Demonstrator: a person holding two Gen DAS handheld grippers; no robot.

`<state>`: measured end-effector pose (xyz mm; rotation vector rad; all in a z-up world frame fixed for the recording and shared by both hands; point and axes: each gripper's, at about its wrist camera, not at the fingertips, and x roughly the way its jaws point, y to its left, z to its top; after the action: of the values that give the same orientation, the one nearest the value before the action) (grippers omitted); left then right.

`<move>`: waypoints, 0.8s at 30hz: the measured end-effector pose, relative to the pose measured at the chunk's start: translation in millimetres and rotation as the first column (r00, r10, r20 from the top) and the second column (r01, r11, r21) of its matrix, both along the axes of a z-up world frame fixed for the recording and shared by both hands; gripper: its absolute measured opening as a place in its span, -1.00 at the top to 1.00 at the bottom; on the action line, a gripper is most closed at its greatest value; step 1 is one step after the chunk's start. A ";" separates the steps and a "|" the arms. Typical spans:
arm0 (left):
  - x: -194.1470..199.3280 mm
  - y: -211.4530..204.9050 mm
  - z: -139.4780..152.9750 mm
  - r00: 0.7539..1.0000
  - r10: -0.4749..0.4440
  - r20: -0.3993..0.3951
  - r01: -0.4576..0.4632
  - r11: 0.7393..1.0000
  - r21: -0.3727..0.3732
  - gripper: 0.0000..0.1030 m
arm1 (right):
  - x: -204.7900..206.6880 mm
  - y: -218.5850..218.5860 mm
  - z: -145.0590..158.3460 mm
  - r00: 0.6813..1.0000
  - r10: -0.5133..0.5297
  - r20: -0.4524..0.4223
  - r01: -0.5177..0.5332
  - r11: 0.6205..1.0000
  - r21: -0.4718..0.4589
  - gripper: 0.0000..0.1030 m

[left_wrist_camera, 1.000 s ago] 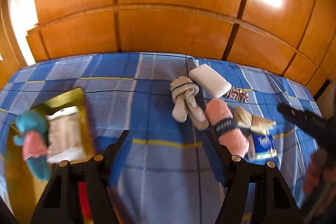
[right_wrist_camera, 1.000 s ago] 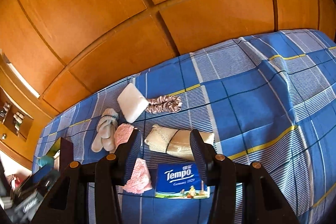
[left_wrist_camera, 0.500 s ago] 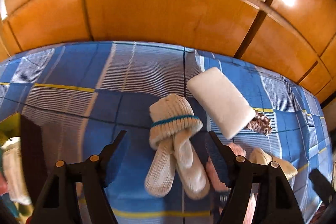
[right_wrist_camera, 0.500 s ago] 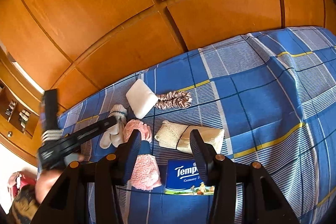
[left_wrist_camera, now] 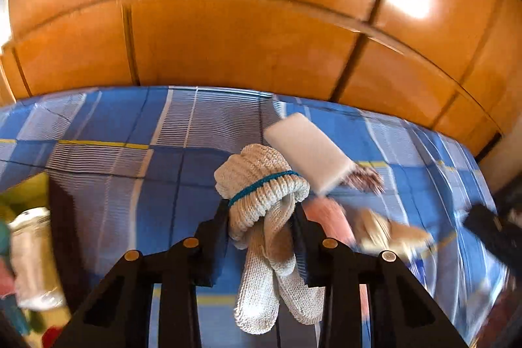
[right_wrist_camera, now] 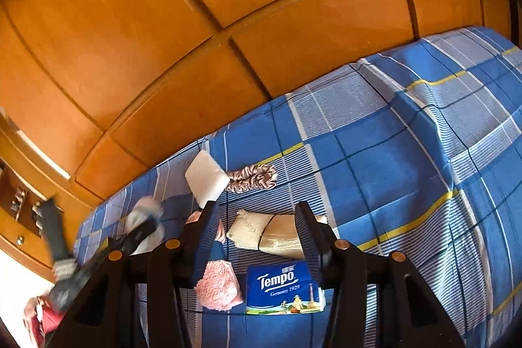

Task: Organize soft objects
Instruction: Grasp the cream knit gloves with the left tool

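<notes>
A rolled pair of cream knitted gloves (left_wrist_camera: pixel 257 172) with a teal band lies on the blue checked bedspread (left_wrist_camera: pixel 114 126). My left gripper (left_wrist_camera: pixel 260 211) is closing on them, and its pads press both sides of the bundle. Beyond lie a white sponge block (left_wrist_camera: pixel 306 149), a patterned scrunchie (right_wrist_camera: pixel 253 178), a pink towel roll (right_wrist_camera: pixel 218 286), a beige pouch (right_wrist_camera: pixel 267 232) and a blue Tempo tissue pack (right_wrist_camera: pixel 284 286). My right gripper (right_wrist_camera: pixel 256 211) hovers open above the pouch, nothing between its fingers. The left gripper (right_wrist_camera: pixel 140 234) shows blurred in the right wrist view.
Orange wooden wardrobe panels (left_wrist_camera: pixel 244 38) rise behind the bed. At the left edge stands a yellow-green box (left_wrist_camera: pixel 29 191) holding a pale packet (left_wrist_camera: pixel 32 256) and other soft items. Shelves with small things (right_wrist_camera: pixel 19 204) sit far left.
My left gripper swung right from the box side over to the knitted gloves, dropped around them and narrowed its jaws onto them. The right gripper shifted only slightly, still open.
</notes>
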<state>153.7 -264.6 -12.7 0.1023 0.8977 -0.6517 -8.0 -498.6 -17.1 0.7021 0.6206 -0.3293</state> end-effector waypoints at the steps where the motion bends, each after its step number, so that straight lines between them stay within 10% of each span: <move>1: -13.3 7.8 3.0 1.000 -0.015 0.009 0.015 1.000 0.003 0.32 | -0.6 -1.0 -0.1 1.000 -0.004 -0.001 0.004 1.000 0.001 0.06; 12: -131.8 61.8 -28.3 0.989 -0.149 -0.026 0.150 0.985 0.083 0.32 | 5.5 -6.2 -12.0 0.999 0.011 -0.034 -0.010 0.999 0.032 0.06; 24: -146.3 64.1 -58.7 0.986 -0.164 -0.023 0.165 0.981 0.099 0.29 | 35.6 45.7 -25.1 0.964 0.234 -0.127 -0.245 0.966 -0.080 0.06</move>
<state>7.3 -200.5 -71.4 0.2650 0.9426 -0.7615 27.5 -452.9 -42.2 0.5114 0.7878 -0.1738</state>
